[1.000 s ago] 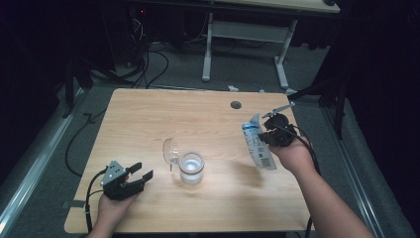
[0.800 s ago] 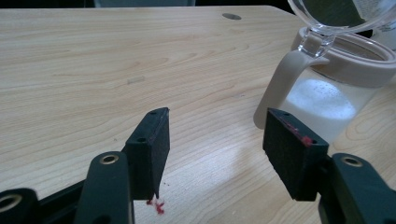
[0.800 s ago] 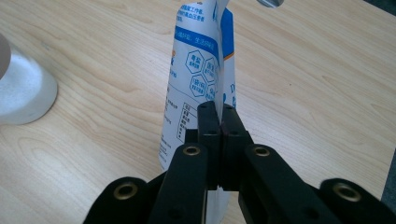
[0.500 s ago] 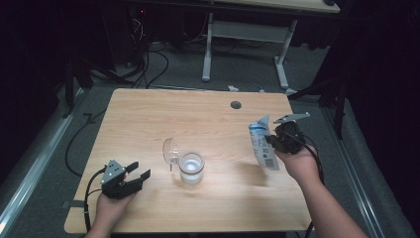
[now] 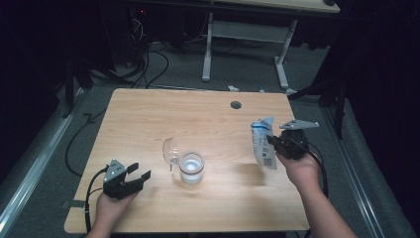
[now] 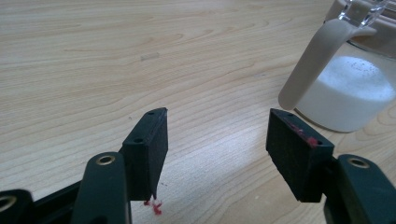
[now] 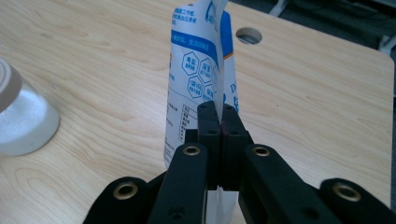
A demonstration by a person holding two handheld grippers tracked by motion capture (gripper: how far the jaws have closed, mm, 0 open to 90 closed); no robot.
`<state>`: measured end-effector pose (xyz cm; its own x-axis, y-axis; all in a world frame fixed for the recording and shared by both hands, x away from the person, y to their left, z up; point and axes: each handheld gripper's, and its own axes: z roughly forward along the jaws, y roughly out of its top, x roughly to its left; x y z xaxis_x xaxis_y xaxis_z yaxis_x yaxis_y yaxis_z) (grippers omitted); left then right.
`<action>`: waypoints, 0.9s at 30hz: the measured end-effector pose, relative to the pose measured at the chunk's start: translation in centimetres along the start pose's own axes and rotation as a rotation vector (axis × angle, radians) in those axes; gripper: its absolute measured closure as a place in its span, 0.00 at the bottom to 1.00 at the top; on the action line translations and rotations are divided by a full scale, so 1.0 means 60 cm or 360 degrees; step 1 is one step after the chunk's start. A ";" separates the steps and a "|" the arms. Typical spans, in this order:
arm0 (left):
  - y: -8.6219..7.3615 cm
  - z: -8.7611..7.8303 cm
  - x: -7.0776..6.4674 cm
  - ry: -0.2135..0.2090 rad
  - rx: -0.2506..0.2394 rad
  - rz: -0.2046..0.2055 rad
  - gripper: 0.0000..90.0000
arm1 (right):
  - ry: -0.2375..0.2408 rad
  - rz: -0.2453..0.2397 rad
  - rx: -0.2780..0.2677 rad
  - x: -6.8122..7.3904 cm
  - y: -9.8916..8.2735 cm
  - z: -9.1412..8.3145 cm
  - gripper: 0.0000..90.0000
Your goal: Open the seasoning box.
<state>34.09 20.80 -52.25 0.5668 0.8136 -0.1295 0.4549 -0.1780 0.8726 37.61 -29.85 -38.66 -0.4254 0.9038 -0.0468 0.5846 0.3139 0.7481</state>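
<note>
Right gripper [image 7: 218, 116] clamped on pouch [image 7: 196, 70]; left gripper [image 6: 217, 140] agape, empty, beside jar [image 5: 191, 167]

Wooden table [image 5: 198, 114] occupies centre frame; round cable hole [image 5: 236, 105] upper centre-right. Loose cables [image 5: 148, 64] on floor, upper left.

jar [image 6: 345, 88] top and pouch [image 7: 201, 70] top cut off by frame edges
</note>
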 end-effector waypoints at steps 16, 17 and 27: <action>-0.006 0.000 0.002 0.0024 -0.0004 0.0068 0.38 | 0.0011 0.0052 -0.0297 0.016 -0.052 -0.008 1.00; -0.006 -0.002 0.002 0.0021 -0.0014 0.0065 0.37 | 0.0013 0.0066 -0.0312 0.016 -0.055 -0.008 1.00; -0.008 -0.007 0.007 -0.0050 -0.0029 0.0073 0.38 | 0.0027 0.0127 -0.0458 0.013 -0.078 0.001 1.00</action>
<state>33.81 21.48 -52.54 0.6081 0.7870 -0.1038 0.4155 -0.2041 0.8864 34.61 -30.59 -42.24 -0.3986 0.9167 0.0291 0.3980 0.1443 0.9060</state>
